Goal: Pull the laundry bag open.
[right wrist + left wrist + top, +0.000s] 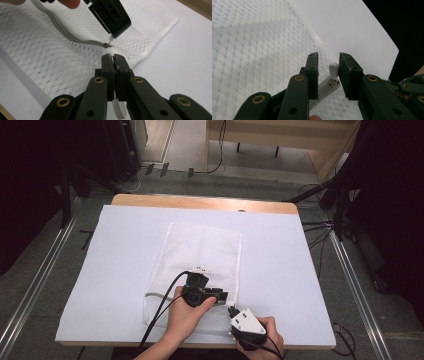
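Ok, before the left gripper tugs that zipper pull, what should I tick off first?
1. Zipper pull between the jaws of the left gripper: ok.
2. Both jaws pressing on the pull: not ok, a gap shows on one side.
3. Right gripper shut on the edge of the bag: ok.
4. Bag lying flat on the table: not ok, rumpled near the zipper.
5. How far the zipper is already open: cannot tell.

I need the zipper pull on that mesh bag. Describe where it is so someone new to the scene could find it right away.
On the white table cover lies a white mesh bag; along its near end runs a grey zipper. Where that zipper ends sits the zipper pull, a small white tab on a brass slider, standing between the left gripper jaws. It is the only smooth, solid piece against the netted fabric.
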The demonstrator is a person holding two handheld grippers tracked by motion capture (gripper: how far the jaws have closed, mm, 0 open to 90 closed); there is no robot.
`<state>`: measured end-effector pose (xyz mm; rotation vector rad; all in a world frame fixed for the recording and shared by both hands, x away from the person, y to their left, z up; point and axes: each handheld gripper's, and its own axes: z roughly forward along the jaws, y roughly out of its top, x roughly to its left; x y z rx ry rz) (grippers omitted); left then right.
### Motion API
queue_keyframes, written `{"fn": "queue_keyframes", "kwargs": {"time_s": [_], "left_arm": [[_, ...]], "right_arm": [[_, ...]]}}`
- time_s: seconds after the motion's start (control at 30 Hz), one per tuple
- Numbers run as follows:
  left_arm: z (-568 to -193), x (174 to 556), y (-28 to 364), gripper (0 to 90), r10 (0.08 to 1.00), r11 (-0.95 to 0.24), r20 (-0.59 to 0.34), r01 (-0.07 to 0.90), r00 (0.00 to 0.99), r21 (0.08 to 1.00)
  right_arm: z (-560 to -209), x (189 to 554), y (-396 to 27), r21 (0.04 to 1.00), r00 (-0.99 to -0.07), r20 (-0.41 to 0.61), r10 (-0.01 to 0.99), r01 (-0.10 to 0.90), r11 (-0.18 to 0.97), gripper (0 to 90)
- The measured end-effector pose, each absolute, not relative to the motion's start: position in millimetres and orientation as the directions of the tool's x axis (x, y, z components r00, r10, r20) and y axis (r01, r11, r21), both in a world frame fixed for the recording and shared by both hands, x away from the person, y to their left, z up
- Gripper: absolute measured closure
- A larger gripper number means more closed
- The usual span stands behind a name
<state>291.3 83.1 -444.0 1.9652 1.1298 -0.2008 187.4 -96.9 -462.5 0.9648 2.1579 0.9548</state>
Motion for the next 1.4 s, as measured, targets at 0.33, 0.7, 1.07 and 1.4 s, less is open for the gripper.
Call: {"fn": "queue_keyframes", "kwargs": {"time_s": [0.33,0.7,1.07,1.4], "left_arm": [[-453.6,289.8,87.5,79.0,0.604,-0.250,-0.554,0.796,0.573,0.551],[-456.5,289.7,89.6,86.5,0.565,-0.223,-0.592,0.797,0.575,0.561],[-449.7,284.3,98.9,87.3,0.496,-0.179,-0.605,0.755,0.623,0.631],[-451.9,282.8,103.3,87.3,0.496,-0.177,-0.595,0.745,0.632,0.643]], "right_arm": [[-462.3,187.5,-96.5,0.789,-0.566,-0.218,0.795,0.377,0.485,89.0],[-462.9,188.4,-99.3,0.792,-0.569,-0.202,0.797,0.385,0.475,88.8],[-462.8,211.7,-127.3,0.770,-0.500,0.279,0.820,0.627,0.121,48.4],[-465.4,233.8,-138.8,0.676,-0.487,0.551,0.678,0.736,-0.022,76.2]]}}
